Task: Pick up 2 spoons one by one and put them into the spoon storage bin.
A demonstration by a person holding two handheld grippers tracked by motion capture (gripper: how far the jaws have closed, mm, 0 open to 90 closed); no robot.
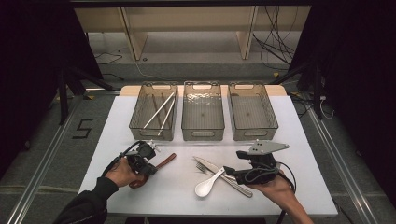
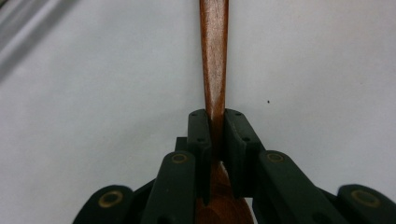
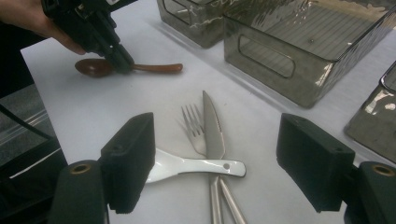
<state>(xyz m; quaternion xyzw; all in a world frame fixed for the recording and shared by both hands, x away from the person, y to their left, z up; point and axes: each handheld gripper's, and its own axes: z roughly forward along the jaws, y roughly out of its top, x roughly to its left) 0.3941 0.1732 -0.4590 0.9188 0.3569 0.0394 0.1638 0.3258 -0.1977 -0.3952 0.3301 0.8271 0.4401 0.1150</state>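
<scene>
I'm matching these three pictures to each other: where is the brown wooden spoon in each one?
High view: wooden spoon lower left, under the left claw.
Left gripper view: its handle runs up the middle, pinched between the jaws.
Right gripper view: upper left, gripped by the far claw.
Shared landmark: the white tabletop beneath it.

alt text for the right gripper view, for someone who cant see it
The right hand-held gripper hangs open over a white spoon, a fork and a knife crossed on a white table. Farther off, the left hand-held gripper is clamped on a brown wooden spoon, near smoky plastic bins.
</scene>
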